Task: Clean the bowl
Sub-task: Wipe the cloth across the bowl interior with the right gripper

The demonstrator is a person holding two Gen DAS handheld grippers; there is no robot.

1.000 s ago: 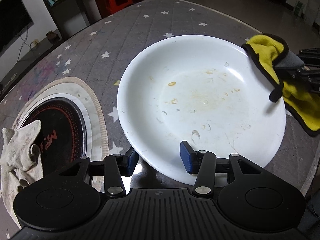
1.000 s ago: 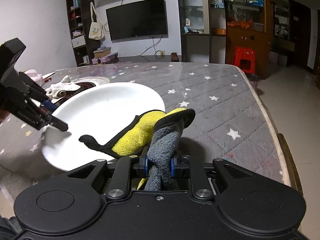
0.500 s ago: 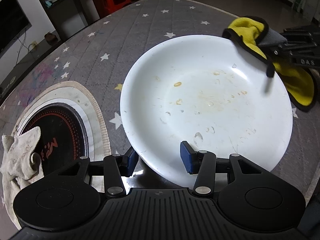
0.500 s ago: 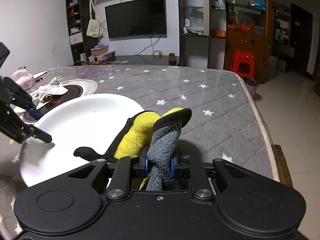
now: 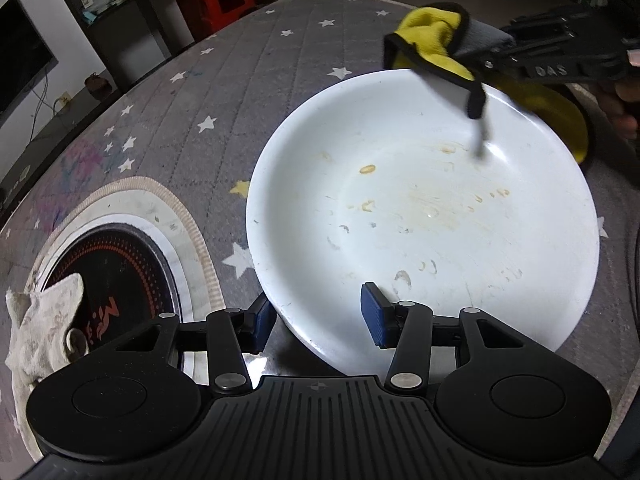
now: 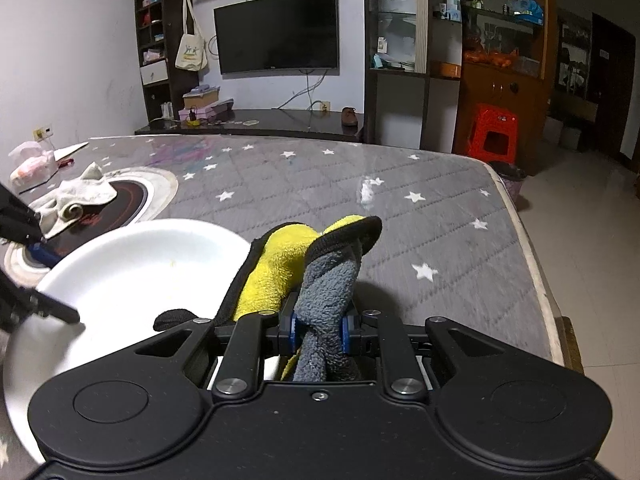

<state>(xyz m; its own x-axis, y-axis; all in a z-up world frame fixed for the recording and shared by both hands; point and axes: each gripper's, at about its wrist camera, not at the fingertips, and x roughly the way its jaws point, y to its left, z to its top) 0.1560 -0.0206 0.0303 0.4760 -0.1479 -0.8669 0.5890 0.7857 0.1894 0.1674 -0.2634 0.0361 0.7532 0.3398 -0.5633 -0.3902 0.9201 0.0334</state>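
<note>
On the grey star-patterned table cover (image 5: 224, 92), a wide, shallow white bowl (image 5: 424, 216) is seen, smeared with yellowish food residue and droplets. Its near rim is lifted off the cover and is straddled by the left gripper (image 5: 318, 316): one blue-padded finger (image 5: 264, 320) is placed outside and under the rim at the left, the other finger (image 5: 374, 314) inside the bowl. The jaws are held partly open; whether the pads press on the rim cannot be told.

At the bowl's far right rim, a yellow cloth (image 5: 436, 36) with black edging and a grey reverse is pinched firmly by the nearly closed right gripper (image 6: 318, 330), and a black-edged corner is seen hanging over the bowl's inside. In the right wrist view the cloth (image 6: 280, 268) is bunched up between the narrow blue pads.

Left of the bowl, just beside its rim, a round black cooktop (image 5: 108, 280) is set into the table within a pale ring, with a crumpled off-white rag (image 5: 40, 328) lying on its near left side. Far of the bowl and to its right, the cover is open. The table's right edge (image 6: 532, 264) is seen dropping to a tiled floor (image 6: 580, 216). Well beyond the far edge, a red plastic stool (image 6: 494, 132), a dark shelf unit and a wall-mounted television (image 6: 276, 32) are seen.
</note>
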